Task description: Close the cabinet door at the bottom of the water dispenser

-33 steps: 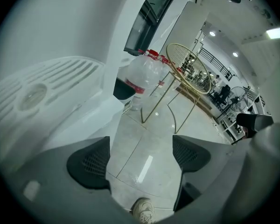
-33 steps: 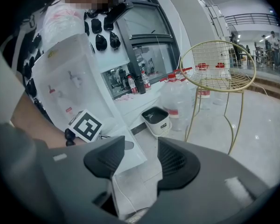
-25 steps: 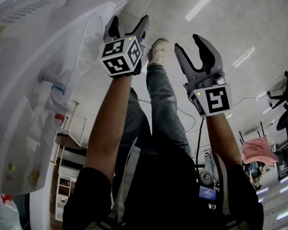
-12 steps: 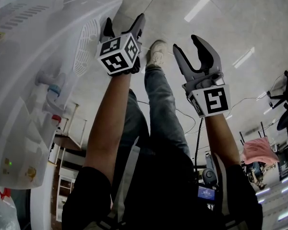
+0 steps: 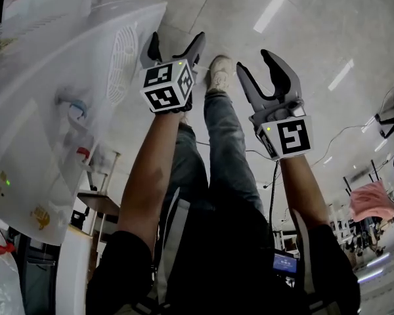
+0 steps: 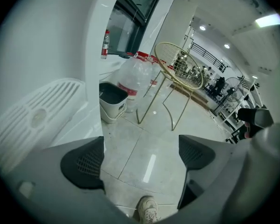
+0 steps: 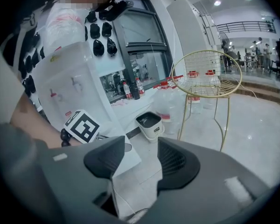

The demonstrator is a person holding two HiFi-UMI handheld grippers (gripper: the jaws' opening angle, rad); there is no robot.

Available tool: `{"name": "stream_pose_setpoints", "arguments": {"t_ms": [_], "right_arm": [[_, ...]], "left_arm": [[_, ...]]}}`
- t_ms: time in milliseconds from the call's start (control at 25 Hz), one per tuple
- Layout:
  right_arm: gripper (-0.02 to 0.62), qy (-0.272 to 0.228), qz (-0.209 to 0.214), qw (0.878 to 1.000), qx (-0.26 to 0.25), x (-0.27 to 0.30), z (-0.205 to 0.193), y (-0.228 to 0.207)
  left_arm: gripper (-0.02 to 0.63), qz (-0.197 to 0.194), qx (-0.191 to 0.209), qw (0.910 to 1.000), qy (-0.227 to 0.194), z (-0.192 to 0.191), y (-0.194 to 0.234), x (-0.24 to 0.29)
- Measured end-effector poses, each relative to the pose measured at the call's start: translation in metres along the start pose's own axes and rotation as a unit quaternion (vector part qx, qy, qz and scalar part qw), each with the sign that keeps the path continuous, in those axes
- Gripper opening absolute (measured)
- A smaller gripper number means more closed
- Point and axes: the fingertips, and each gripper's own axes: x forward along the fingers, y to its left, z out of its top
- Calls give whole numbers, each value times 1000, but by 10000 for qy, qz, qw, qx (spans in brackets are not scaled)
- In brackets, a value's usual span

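Observation:
The white water dispenser (image 5: 59, 110) fills the left of the head view, with its taps (image 5: 75, 107) and drip grille (image 5: 123, 61). Its lower cabinet front (image 5: 128, 15) looks flush with the body, and I see no door standing out. My left gripper (image 5: 175, 44) hangs just right of that front. Its jaws are opening, with only floor between them (image 6: 140, 162). My right gripper (image 5: 259, 64) is further right and apart from the dispenser. It stands partly open and empty (image 7: 142, 160). Between its jaws the right gripper view shows the dispenser's lower corner (image 7: 126, 155).
My shoe (image 5: 218, 71) rests on the tiled floor between the grippers. A gold wire chair (image 6: 177, 73), a white bin (image 6: 112, 99) and large water bottles (image 6: 137, 76) stand beyond the dispenser. A cable (image 5: 272, 176) trails on the floor, and a pink cloth (image 5: 371, 199) lies at far right.
The left gripper's jaws have spread wider and its marker cube has rolled a little. Both hands have drifted slightly, and the dispenser sits a bit further left in view.

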Motion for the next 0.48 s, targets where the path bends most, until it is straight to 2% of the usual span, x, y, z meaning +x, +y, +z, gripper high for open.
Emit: {"name": "stream_pose_setpoints", "arguments": {"t_ms": [280,480], "right_arm": [[218,-416,-459,9980,126,-41,5,33],[218,-552,-724,9957,140,-87,1,65]], "left_arm": [[511,-515,331,9980,-132,-2,-21,-40],[503,-1065,591,9924,-161,-12,-49,-95]]}}
